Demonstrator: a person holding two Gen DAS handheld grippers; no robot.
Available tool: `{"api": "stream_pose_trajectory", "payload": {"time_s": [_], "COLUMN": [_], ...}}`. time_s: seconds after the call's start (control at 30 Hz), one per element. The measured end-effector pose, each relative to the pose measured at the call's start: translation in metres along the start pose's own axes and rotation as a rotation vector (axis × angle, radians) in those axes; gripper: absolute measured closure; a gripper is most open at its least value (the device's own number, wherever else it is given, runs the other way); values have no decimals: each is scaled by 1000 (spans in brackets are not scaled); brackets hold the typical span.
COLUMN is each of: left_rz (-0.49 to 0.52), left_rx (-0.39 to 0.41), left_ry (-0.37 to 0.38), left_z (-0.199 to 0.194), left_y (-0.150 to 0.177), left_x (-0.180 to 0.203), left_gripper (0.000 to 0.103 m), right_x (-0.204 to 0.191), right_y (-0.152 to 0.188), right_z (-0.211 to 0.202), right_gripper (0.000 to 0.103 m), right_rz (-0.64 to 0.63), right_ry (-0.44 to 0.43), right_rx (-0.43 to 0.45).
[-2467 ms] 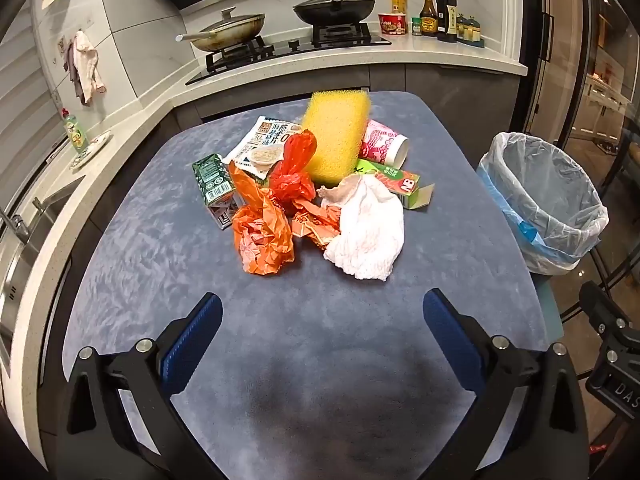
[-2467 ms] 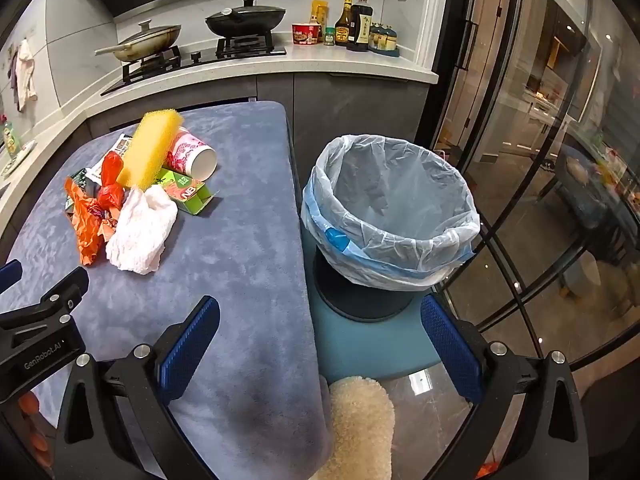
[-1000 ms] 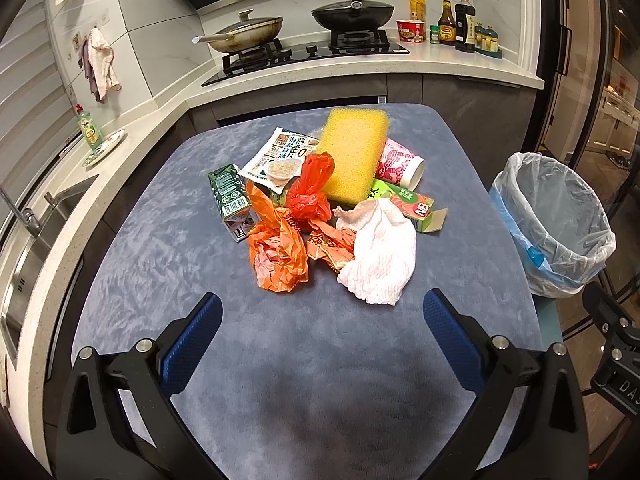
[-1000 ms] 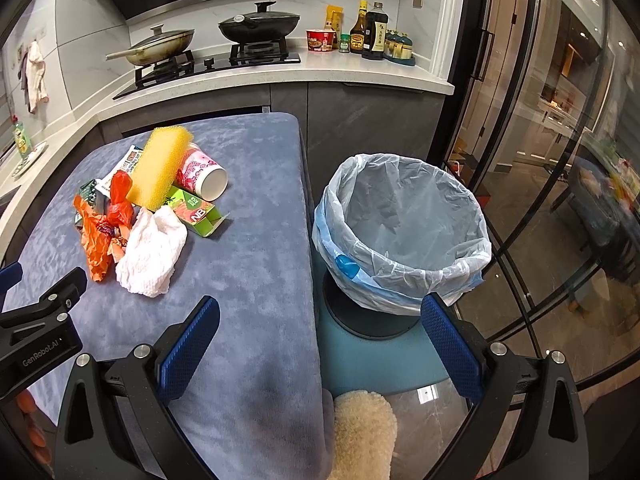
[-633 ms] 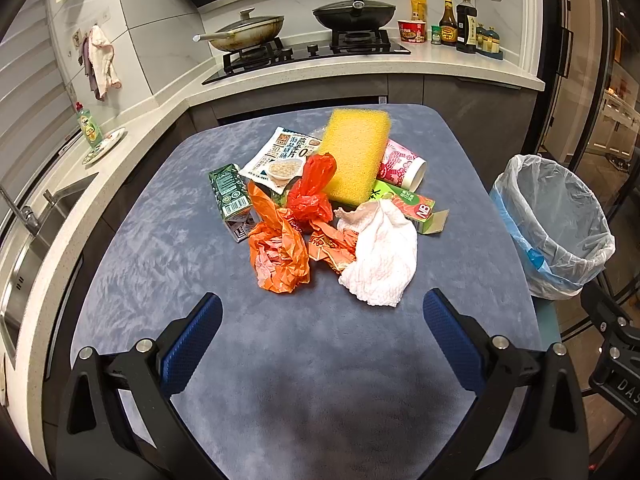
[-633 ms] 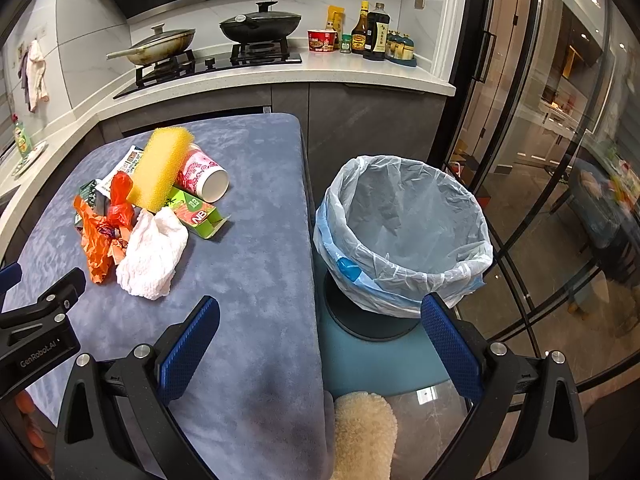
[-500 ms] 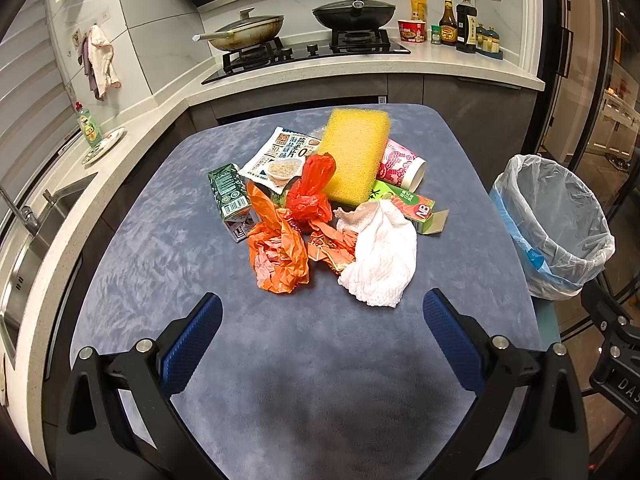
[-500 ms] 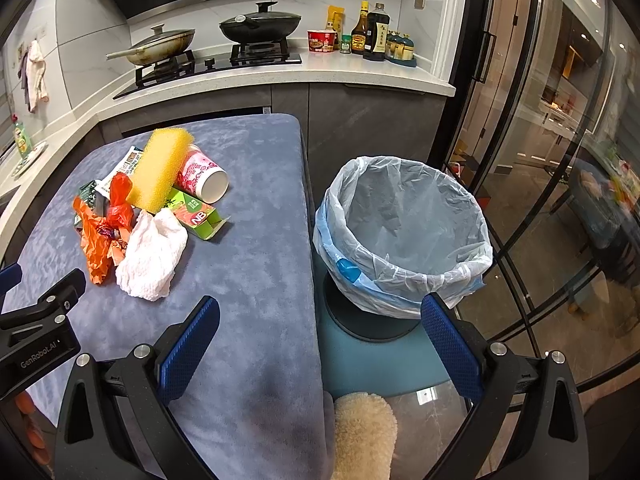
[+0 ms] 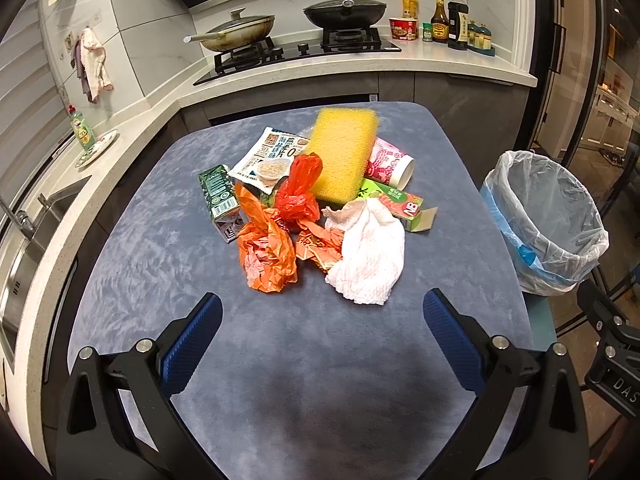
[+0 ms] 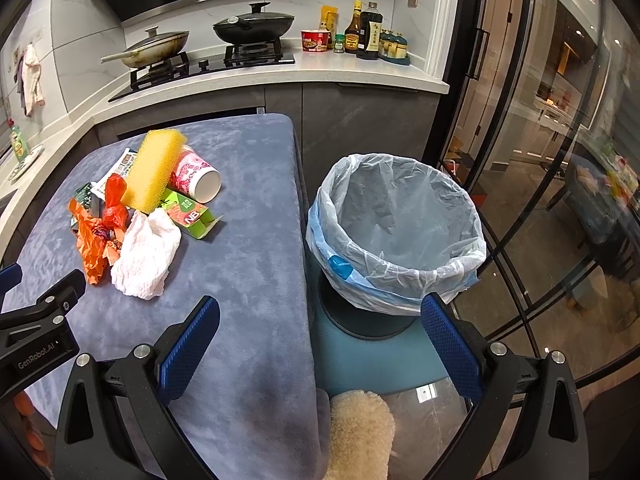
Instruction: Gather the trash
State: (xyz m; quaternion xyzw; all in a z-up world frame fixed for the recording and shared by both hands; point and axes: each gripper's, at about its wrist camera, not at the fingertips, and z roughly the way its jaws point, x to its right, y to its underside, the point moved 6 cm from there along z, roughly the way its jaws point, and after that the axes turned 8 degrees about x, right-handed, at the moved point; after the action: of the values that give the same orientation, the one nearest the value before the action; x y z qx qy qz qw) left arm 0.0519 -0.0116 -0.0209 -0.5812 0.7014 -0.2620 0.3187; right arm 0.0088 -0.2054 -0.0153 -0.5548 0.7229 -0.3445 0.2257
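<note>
Blue-grey cloth table (image 9: 160, 248) carries the trash pile (image 9: 320, 208) at 12 o'clock of the left gripper (image 9: 322, 336); lined bin (image 10: 400, 232) faces the right gripper (image 10: 320, 336) (both spread wide, empty, likely staged for pick-and-drop).

Trash pile (image 9: 320, 208) on table (image 9: 160, 240), bin (image 9: 544, 220) right.

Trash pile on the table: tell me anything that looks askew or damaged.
The yellow sponge lies tilted, propped across the pink cup, which is tipped on its side with its mouth toward the bin. The green carton has an end flap torn open. The rest is crumpled wrappers and a wadded tissue.
</note>
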Motion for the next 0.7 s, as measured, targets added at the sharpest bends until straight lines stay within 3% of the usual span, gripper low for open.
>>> {"api": "stream_pose_trajectory", "payload": {"time_s": [0.7], "left_rz": [38], "left_rx": [9], "left_ry": [29], "left_z": [-5], "left_y": [-3], "left_x": [21], "left_gripper": [7], "right_x": [21], "right_y": [11], "right_z": [-5], "right_gripper": [7], "right_rz": [38], "right_ry": [21], "right_rx": [-1]}}
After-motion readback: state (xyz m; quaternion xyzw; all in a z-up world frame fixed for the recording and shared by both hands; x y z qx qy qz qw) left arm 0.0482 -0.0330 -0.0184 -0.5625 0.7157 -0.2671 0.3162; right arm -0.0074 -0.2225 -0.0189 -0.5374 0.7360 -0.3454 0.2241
